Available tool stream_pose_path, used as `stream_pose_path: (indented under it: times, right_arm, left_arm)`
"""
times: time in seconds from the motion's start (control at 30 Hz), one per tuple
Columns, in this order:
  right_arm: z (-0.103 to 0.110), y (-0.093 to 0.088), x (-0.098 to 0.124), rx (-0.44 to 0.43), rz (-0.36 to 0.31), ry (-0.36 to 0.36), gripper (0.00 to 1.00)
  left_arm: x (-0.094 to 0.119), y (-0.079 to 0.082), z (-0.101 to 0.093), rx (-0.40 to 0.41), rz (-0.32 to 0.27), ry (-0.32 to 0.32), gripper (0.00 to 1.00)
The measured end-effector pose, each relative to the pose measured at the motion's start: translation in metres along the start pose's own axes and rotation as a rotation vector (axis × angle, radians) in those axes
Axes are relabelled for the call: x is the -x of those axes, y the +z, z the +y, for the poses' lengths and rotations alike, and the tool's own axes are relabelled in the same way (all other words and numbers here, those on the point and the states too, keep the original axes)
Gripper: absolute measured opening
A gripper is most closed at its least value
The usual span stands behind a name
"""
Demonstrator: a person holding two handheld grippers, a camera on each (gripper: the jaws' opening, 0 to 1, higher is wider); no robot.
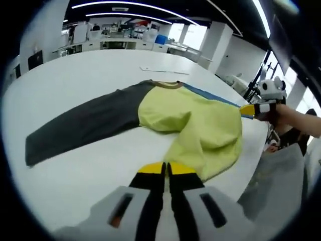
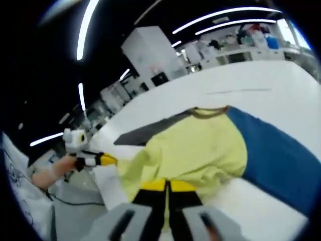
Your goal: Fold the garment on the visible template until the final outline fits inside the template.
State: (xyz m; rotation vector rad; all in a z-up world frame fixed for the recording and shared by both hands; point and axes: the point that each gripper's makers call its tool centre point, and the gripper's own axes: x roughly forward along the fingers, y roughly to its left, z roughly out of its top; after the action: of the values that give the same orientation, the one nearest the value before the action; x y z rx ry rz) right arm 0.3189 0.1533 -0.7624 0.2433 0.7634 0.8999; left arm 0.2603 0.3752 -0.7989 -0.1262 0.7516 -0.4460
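A long-sleeved garment lies on the white table [image 1: 75, 165]: yellow-green body [image 1: 200, 123], dark grey sleeve [image 1: 80, 128] stretched left, blue sleeve [image 1: 210, 96] along the far right. My left gripper [image 1: 166, 168] has its yellow-tipped jaws together at the body's near hem, which is bunched and rumpled there. The right gripper [image 1: 249, 109] pinches the garment's right edge. In the right gripper view the yellow body [image 2: 190, 150] runs right up to my right gripper [image 2: 168, 186], whose jaws are together on it; the blue sleeve [image 2: 281, 160] stretches right, and the left gripper [image 2: 106, 160] touches the fabric's left edge.
A thin pale strip [image 1: 163, 70] lies on the table beyond the collar. The table's edge runs close on the right, with a person's hand [image 1: 288, 116] and grey clothing [image 1: 281, 181] there. Benches and shelving [image 1: 125, 35] stand far behind.
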Motion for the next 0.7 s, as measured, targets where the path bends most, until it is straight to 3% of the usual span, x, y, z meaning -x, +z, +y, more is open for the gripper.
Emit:
stream_pose_path:
  times: [0.13, 0.37, 0.6, 0.7]
  right_arm:
    - [0.007, 0.015, -0.015, 0.016, 0.007, 0.01, 0.0]
    - [-0.005, 0.032, -0.05, -0.009, 0.021, -0.009, 0.0]
    - [-0.015, 0.025, -0.079, -0.021, 0.087, -0.052, 0.0]
    - [-0.018, 0.023, -0.087, 0.025, 0.13, -0.073, 0.0]
  left_arm:
    - [0.0, 0.001, 0.002, -0.004, 0.0, 0.007, 0.0]
    - [-0.001, 0.005, 0.007, -0.009, 0.004, 0.019, 0.0]
    - [-0.005, 0.003, 0.012, 0.005, 0.009, 0.028, 0.0]
    - [-0.004, 0.003, 0.012, 0.015, 0.005, 0.029, 0.0]
